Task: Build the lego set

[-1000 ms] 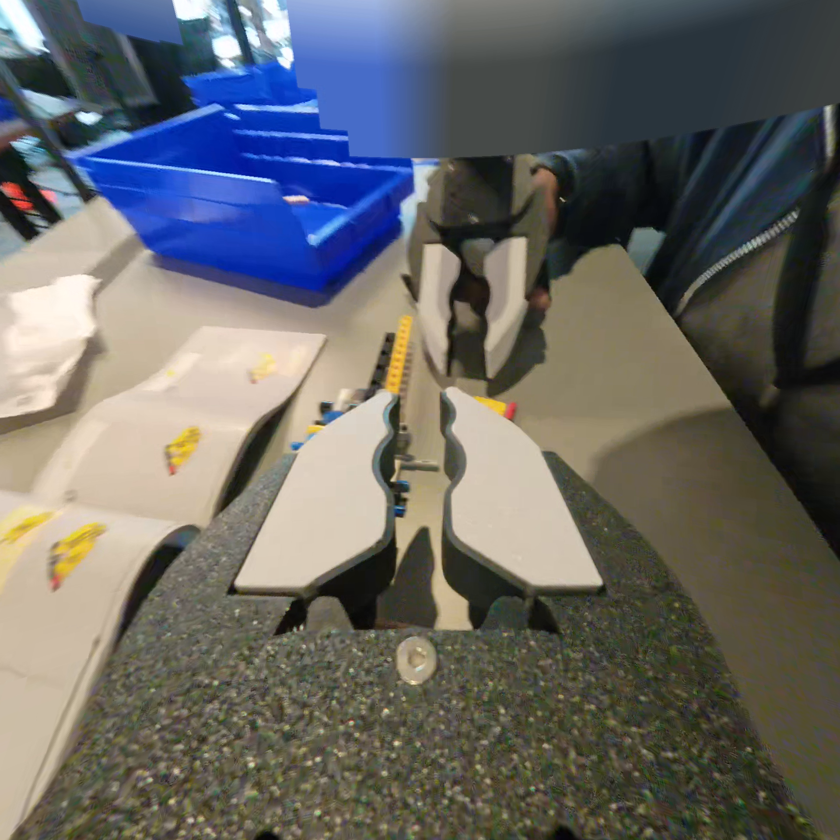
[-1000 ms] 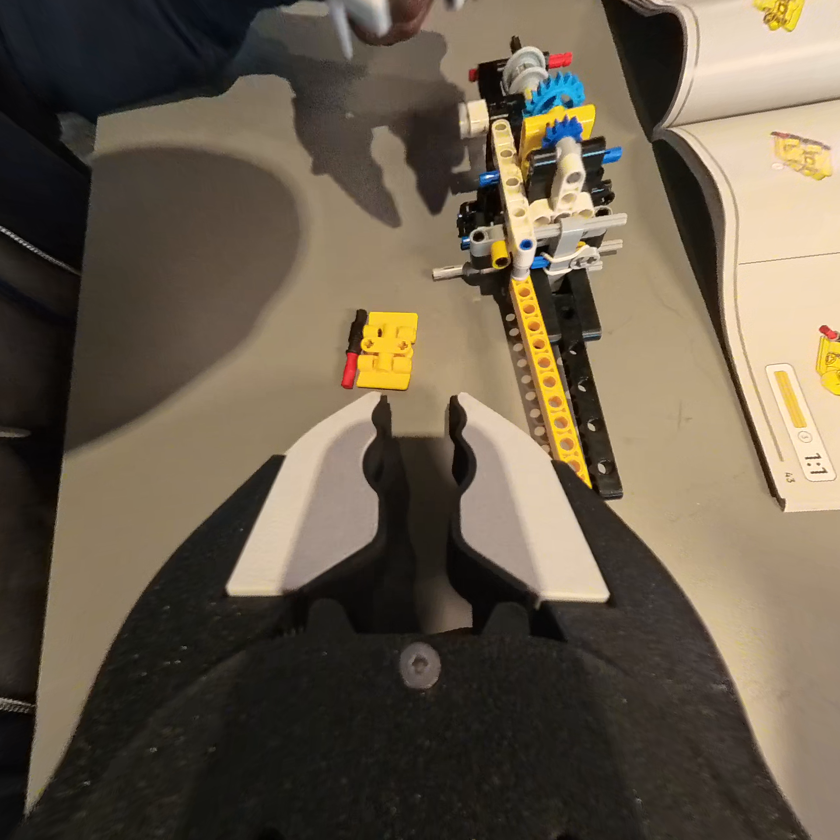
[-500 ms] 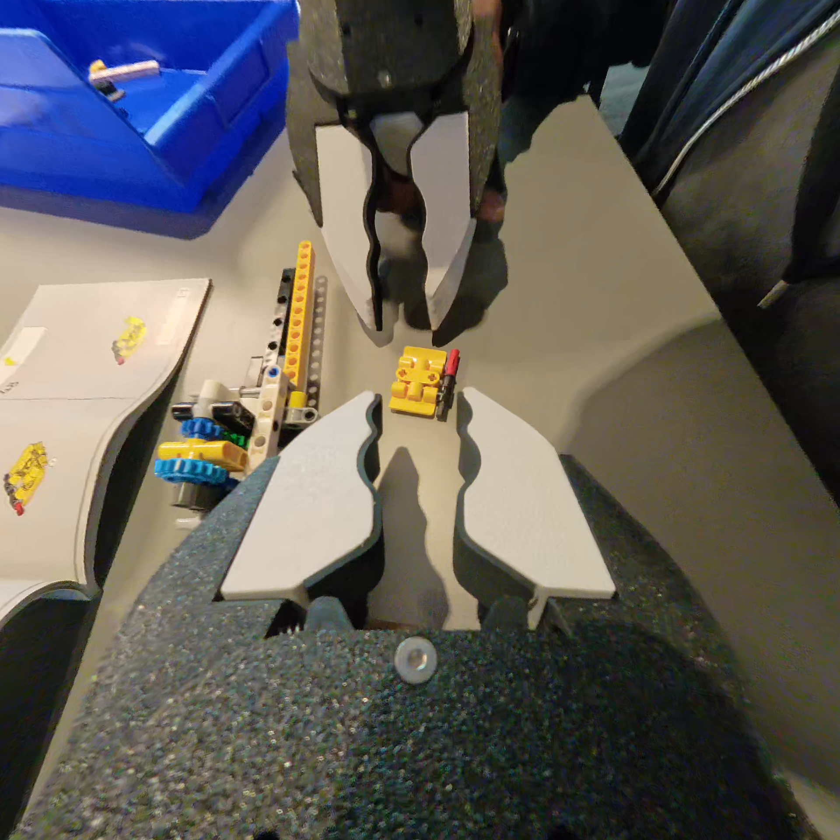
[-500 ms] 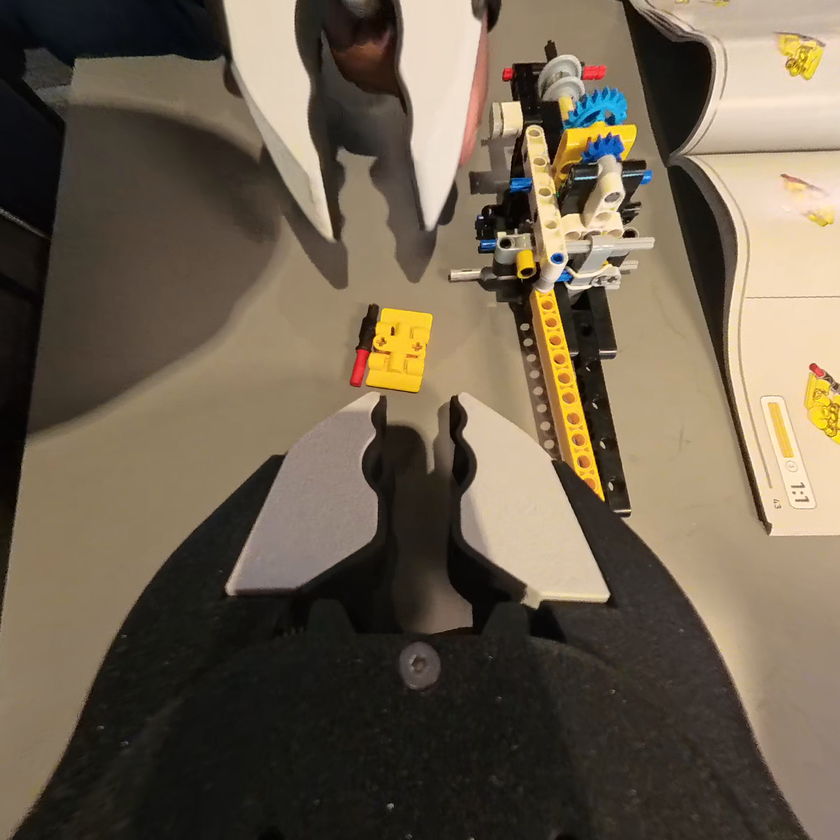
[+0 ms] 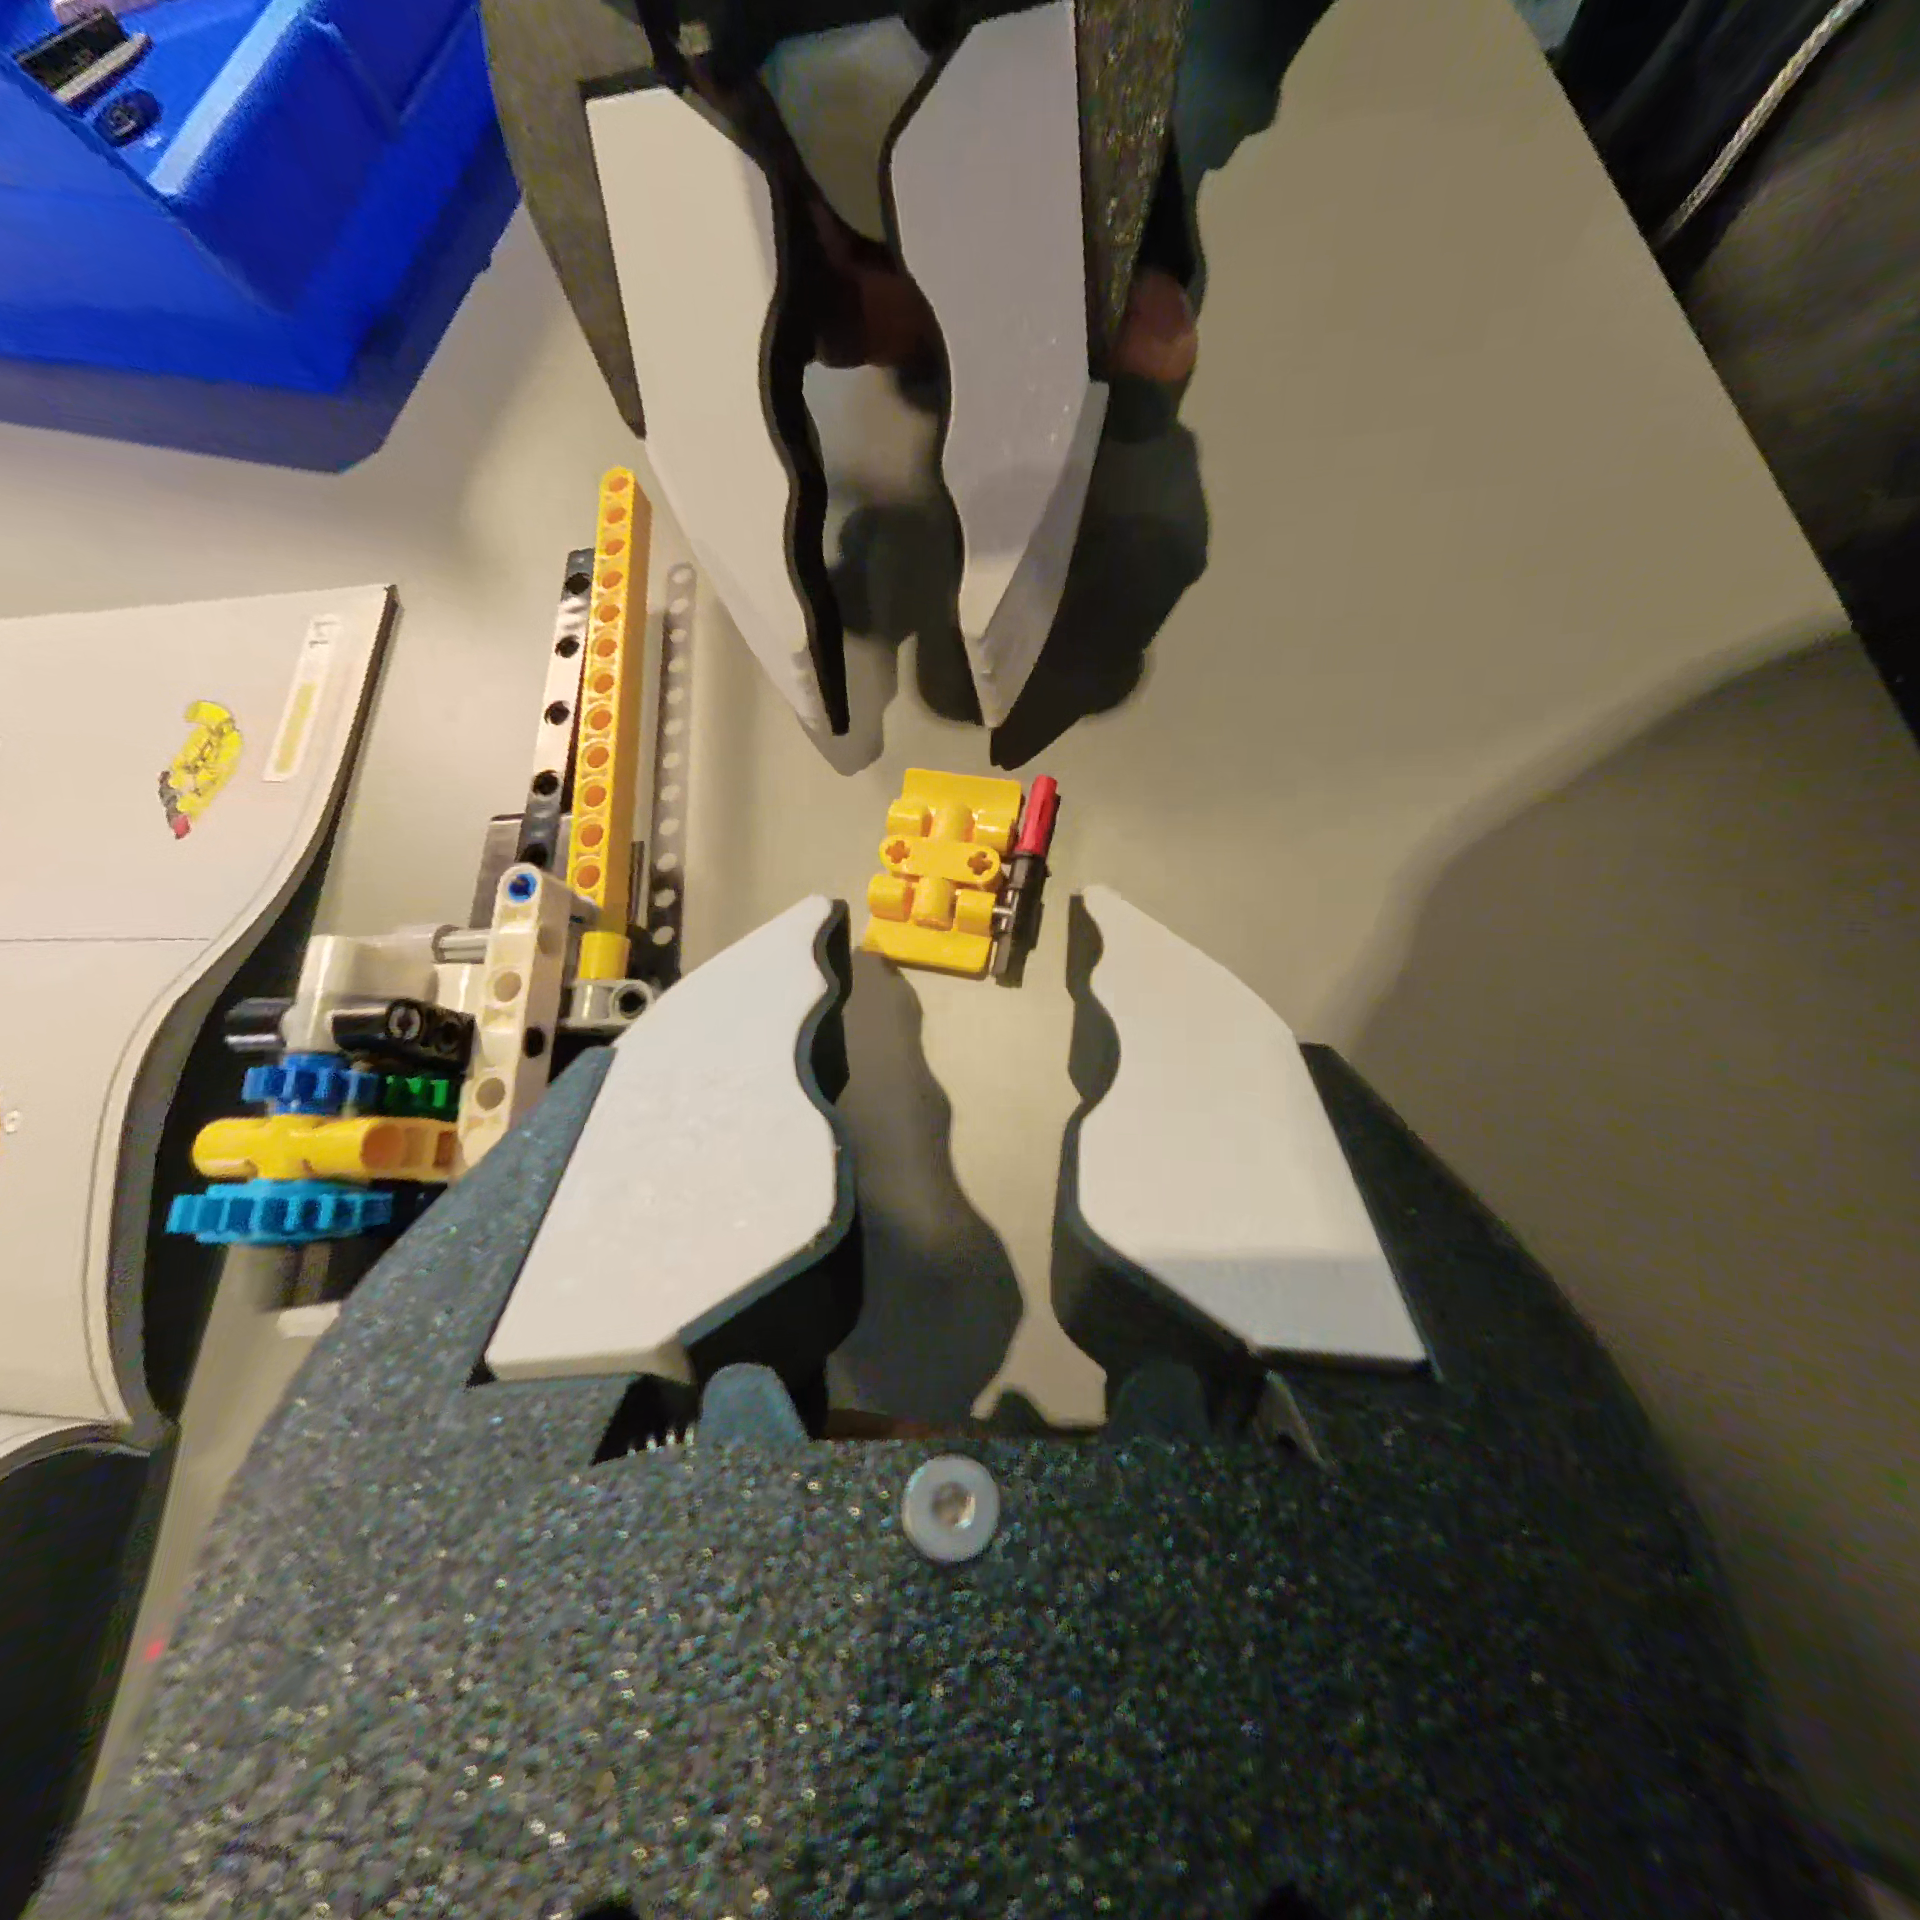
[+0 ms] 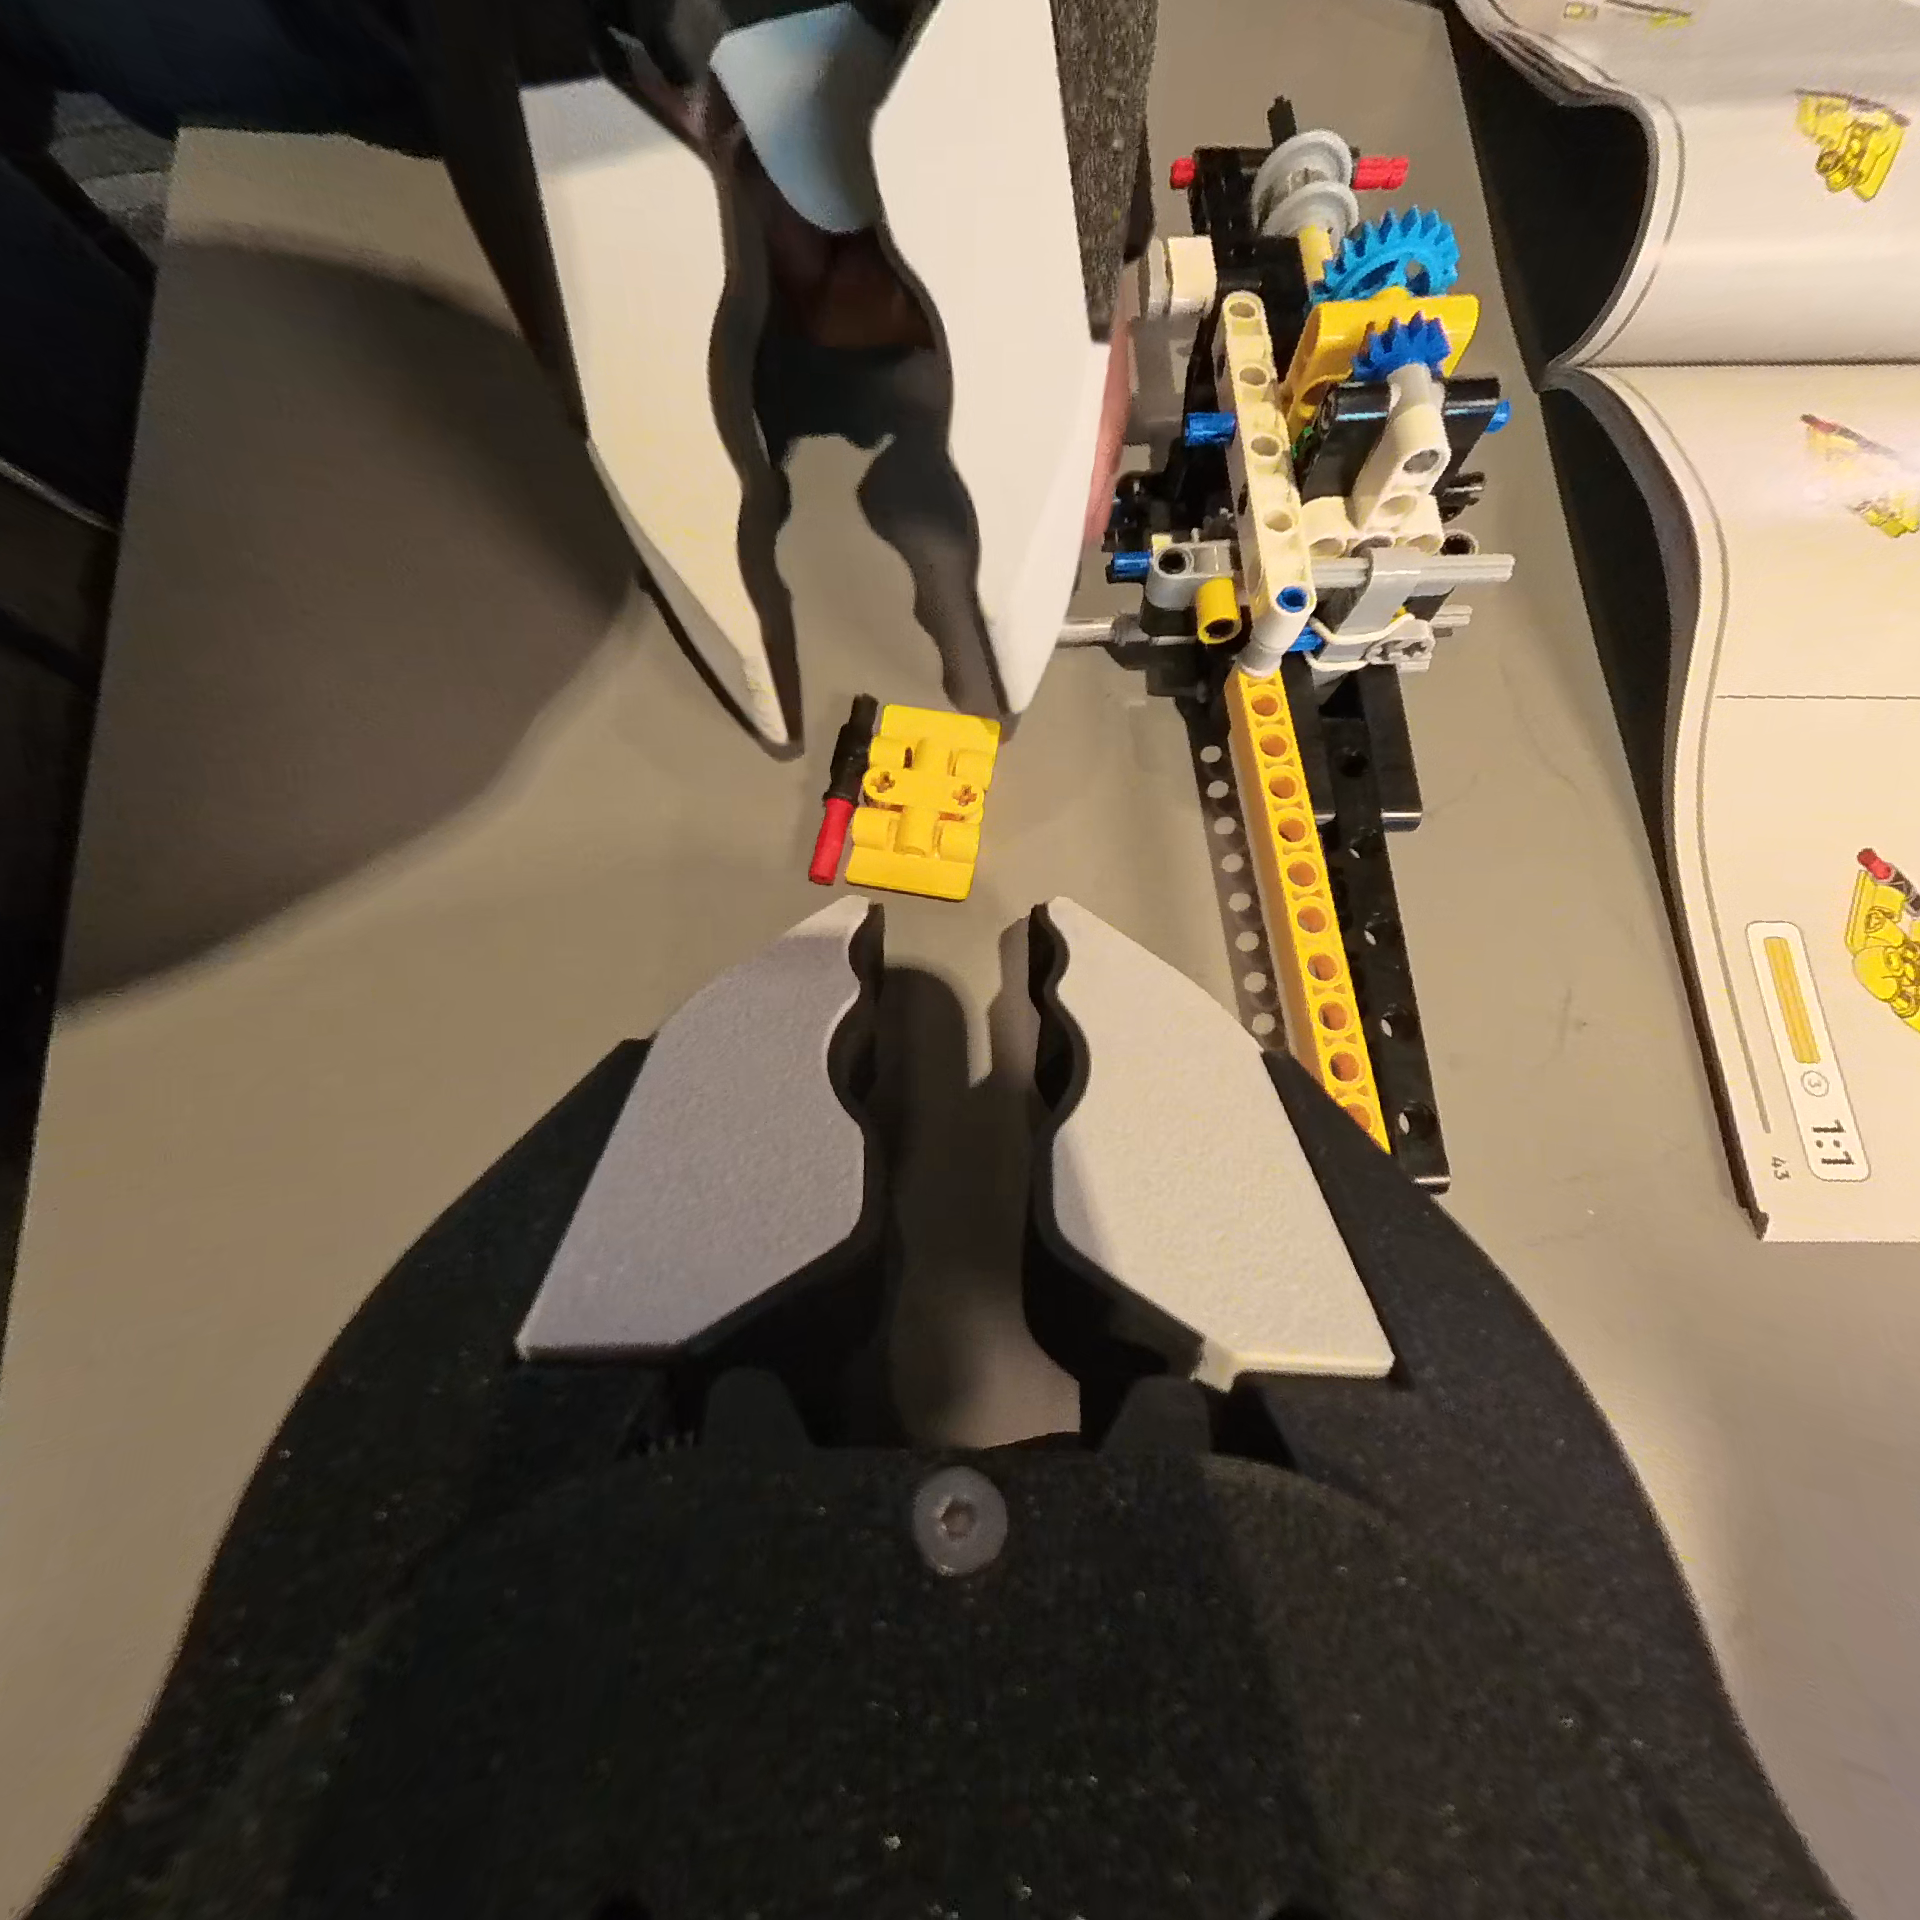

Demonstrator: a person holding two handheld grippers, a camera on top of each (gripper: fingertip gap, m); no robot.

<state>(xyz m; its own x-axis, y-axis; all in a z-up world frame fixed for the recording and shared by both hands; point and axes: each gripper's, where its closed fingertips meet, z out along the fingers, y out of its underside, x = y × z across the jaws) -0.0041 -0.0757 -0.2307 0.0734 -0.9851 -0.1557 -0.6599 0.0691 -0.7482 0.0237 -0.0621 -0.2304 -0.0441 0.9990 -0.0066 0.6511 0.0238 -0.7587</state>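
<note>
Yellow piece (image 5: pixel 943 875) between two gaping grippers, untouched.

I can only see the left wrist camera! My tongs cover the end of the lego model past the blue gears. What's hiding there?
Observer: Two grey pulley wheels on a shaft with red ends.
Operator: Cool! Does anything stick out sideways lower down?
Observer: Yes, a thin grey axle pokes out toward the yellow block.
</note>
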